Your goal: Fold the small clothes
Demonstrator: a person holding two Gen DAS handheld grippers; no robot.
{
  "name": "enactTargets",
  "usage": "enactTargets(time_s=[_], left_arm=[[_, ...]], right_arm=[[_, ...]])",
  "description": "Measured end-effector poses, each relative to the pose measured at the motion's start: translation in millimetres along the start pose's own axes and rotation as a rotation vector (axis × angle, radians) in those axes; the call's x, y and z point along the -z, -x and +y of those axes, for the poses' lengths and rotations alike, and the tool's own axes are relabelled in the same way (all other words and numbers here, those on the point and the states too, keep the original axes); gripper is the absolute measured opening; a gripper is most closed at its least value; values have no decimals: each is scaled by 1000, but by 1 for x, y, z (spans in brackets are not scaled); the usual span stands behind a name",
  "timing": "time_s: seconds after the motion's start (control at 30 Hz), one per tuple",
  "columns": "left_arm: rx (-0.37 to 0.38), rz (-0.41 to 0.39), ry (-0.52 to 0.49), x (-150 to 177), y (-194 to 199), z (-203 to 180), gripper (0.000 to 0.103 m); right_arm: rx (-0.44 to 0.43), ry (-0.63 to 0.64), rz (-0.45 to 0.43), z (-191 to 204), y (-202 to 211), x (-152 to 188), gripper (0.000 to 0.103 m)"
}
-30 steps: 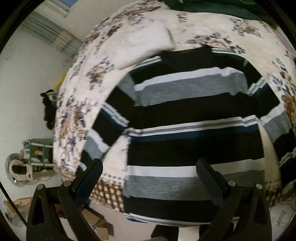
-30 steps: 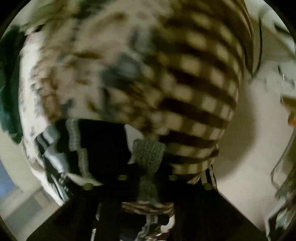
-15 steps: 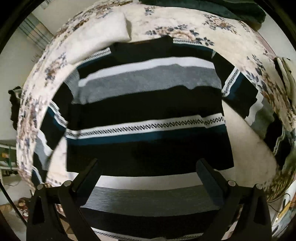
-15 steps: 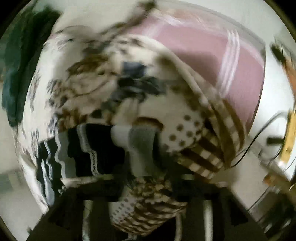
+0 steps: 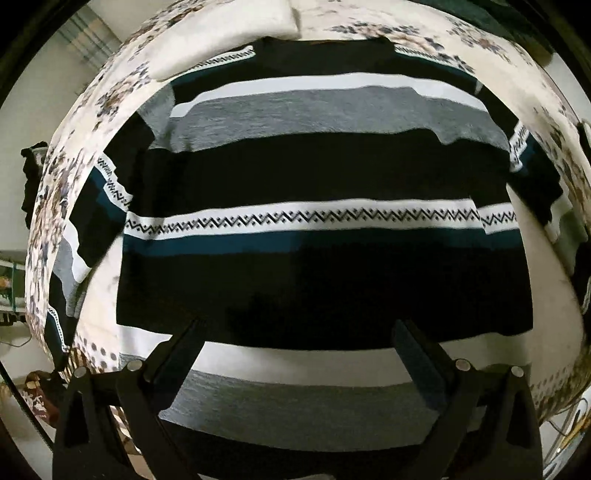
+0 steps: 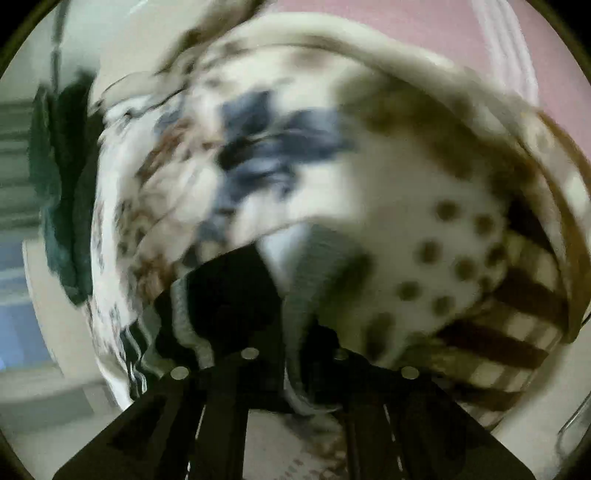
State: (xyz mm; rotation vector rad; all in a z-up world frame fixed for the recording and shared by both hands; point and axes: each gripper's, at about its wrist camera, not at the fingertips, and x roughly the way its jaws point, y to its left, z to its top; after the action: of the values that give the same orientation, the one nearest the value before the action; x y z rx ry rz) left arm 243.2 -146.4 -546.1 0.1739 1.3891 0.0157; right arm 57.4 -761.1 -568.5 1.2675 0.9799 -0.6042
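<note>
A striped sweater (image 5: 317, 177), black, grey, white and teal with a zigzag band, lies spread flat on a floral bedspread (image 5: 74, 155). My left gripper (image 5: 299, 332) is open and empty, hovering over the sweater's lower hem. In the blurred right wrist view, my right gripper (image 6: 295, 354) is shut on the sweater's grey sleeve end (image 6: 310, 280), held over the bed's edge. The sleeve's black part (image 6: 229, 295) hangs to the left of the jaws.
A white pillow (image 5: 221, 33) lies at the head of the bed. Dark green cloth (image 6: 62, 206) lies at the bed's far side. A pink sheet (image 6: 424, 37) shows beyond the bedspread's dotted and checked border (image 6: 498, 332). Floor clutter sits at the lower left.
My left gripper has moved right and closer over the sweater's body, still open. My right gripper has kept its hold on the sleeve and swung with it along the bed's edge.
</note>
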Motion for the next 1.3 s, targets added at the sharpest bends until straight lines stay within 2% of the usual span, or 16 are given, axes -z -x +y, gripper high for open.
enactTargets(time_s=[0.13, 0.17, 0.23, 0.3, 0.33, 0.37, 0.47, 0.6, 0.7, 0.77, 0.83, 0.93, 1.03, 1.07, 1.2, 1.3], left_arm=[[22, -27, 14, -5, 6, 1, 103], [29, -35, 17, -6, 8, -1, 103], [40, -40, 15, -9, 9, -2, 103], [45, -41, 14, -10, 10, -5, 103], [51, -41, 15, -10, 11, -5, 103], [56, -41, 16, -10, 11, -6, 103], [57, -39, 12, -9, 9, -5, 103], [47, -13, 20, -5, -3, -3, 103], [44, -6, 32, -3, -8, 0, 103], [35, -8, 36, -3, -9, 2, 103], [32, -11, 44, -2, -9, 6, 103], [37, -22, 68, -4, -5, 14, 103], [57, -36, 98, -6, 0, 23, 103], [64, -42, 112, -6, 2, 27, 103], [91, -56, 173, -8, 7, 45, 103], [100, -72, 213, -9, 8, 64, 103]], right_arm=[[-23, 49, -114, 24, 39, -32, 8], [-3, 59, -124, 26, 41, -41, 8], [12, 48, -84, 24, 32, -53, 11], [86, -16, -45, 10, 24, -60, 38], [94, -49, -55, 3, 25, -57, 45], [78, -98, -76, -6, 29, -50, 55], [-14, -232, -84, -30, 32, -27, 64], [-161, -344, -37, -49, -7, -4, 65], [-202, -398, -100, -47, -35, -10, 67], [-235, -449, -182, -40, -42, -12, 67], [-285, -425, -217, -25, -41, -18, 8], [-324, -358, -259, 11, -19, -29, 9], [-402, -263, -316, 46, 26, -38, 9], [-402, -218, -327, 61, 36, -40, 8], [-389, -157, -301, 98, 54, -37, 9], [-406, -84, -273, 139, 61, -15, 9]])
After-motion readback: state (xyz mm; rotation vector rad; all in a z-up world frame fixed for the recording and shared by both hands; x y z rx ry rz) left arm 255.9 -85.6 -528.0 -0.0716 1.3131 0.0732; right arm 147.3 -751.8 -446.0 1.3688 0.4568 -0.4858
